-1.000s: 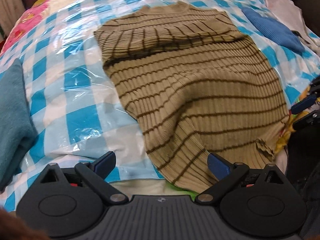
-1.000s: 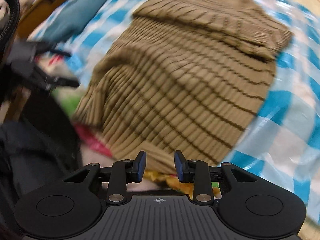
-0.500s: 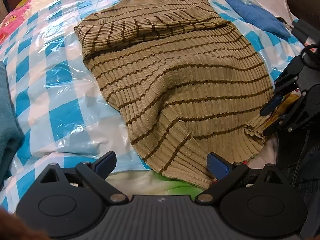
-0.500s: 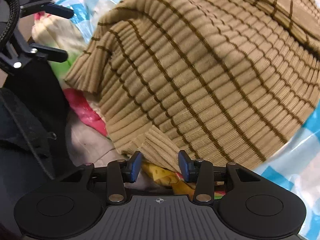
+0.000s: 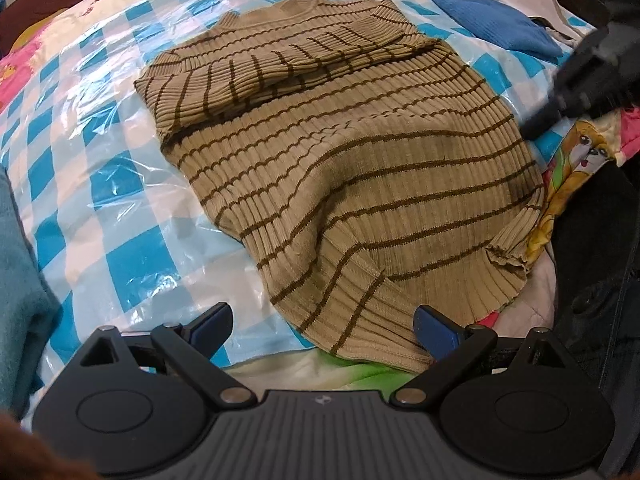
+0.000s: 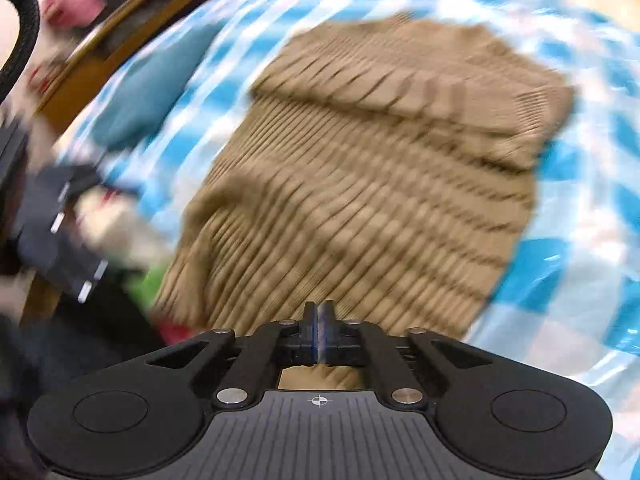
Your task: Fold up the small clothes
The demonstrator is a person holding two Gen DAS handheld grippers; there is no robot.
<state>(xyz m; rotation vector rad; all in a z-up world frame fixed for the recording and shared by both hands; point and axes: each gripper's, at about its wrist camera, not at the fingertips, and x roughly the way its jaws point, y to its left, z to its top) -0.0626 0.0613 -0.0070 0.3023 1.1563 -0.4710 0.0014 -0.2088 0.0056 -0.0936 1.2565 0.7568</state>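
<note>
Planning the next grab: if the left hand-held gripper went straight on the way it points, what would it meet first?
Probably the sweater's near hem, which lies between the open jaws of the left hand-held gripper; depth is unclear.

Home bedroom, by the look of it. Work surface is a bed (image 5: 56, 40) w/ soft cartoon-print bedding: flowers at far-left corner, a cartoon dog patch (image 5: 580, 152) at right edge. Blue-white checked plastic sheet (image 5: 120, 248) spread over it. Household laundry lying about: tan striped sweater (image 5: 360, 168) mid-bed, blue knit (image 5: 492, 28) at far-right, teal garment (image 5: 20, 280) at left edge. Wooden furniture frame (image 6: 120, 44) beside bed in right wrist view, blurred.
</note>
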